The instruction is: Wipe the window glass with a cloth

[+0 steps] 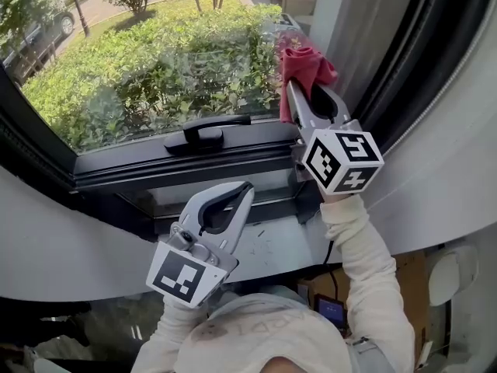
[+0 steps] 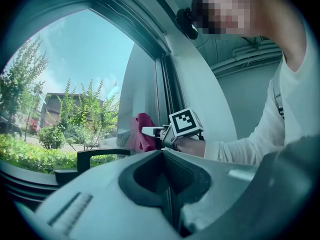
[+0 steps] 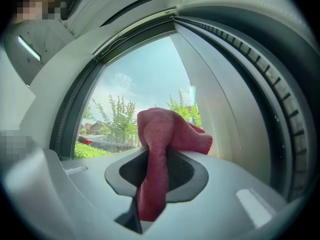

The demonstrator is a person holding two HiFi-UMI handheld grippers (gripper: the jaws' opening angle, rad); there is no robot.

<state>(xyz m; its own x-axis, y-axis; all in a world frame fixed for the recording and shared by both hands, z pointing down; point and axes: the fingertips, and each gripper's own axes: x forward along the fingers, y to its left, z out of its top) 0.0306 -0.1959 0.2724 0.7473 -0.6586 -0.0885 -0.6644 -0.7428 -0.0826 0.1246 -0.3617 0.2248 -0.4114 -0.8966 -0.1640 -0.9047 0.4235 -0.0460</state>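
Head view: the right gripper holds the red cloth at the window glass, up and right of the black window handle. The left gripper hovers just below that handle.

Left gripper view: its jaws meet with nothing between them (the cloth shows beyond the handle).

Right gripper view: the jaws clamp the bunched cloth.
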